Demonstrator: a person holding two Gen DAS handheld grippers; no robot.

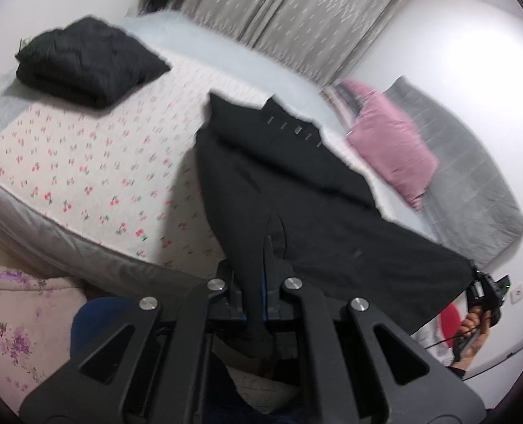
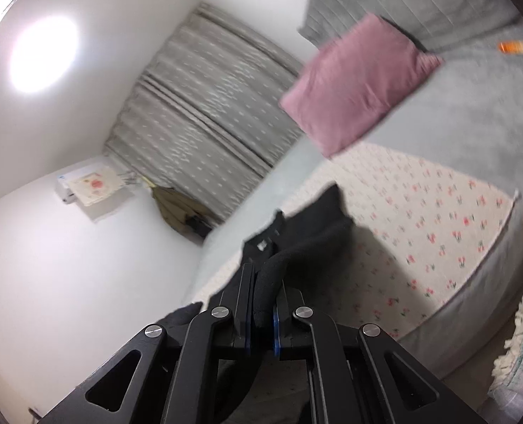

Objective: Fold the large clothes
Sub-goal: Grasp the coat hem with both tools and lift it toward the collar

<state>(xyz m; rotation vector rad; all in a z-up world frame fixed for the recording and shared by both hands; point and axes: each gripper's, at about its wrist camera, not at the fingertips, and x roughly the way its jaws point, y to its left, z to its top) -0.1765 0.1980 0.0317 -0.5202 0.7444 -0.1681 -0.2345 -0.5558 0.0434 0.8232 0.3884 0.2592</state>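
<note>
Both sets of jaws are clamped on black cloth: the left gripper (image 1: 258, 282) pinches a bunched edge of the black garment (image 1: 297, 190), and the right gripper (image 2: 263, 293) bites a thick roll of the same fabric, blue pads just showing either side of it. The garment hangs stretched between them above the bed (image 1: 31, 219), its far end with a row of pale marks trailing towards the cherry-print sheet (image 1: 84, 162). Seen from the left, the right gripper sits at the garment's other corner, a hand (image 1: 473, 325) around its handle. The risk, I think, lies in the grips: each holds a wad rather than a flat hem, so heavy fabric could creep out of the jaws, or the cloth could land twisted and crease the fold. The dragging end might also catch and rumple the sheet. A folded black item (image 1: 88, 60) lies well apart at the far corner, and a pink cushion (image 1: 388, 141) leans on a grey quilt (image 1: 466, 176) to the side. No basket or box shows here, so nothing is contained.
</note>
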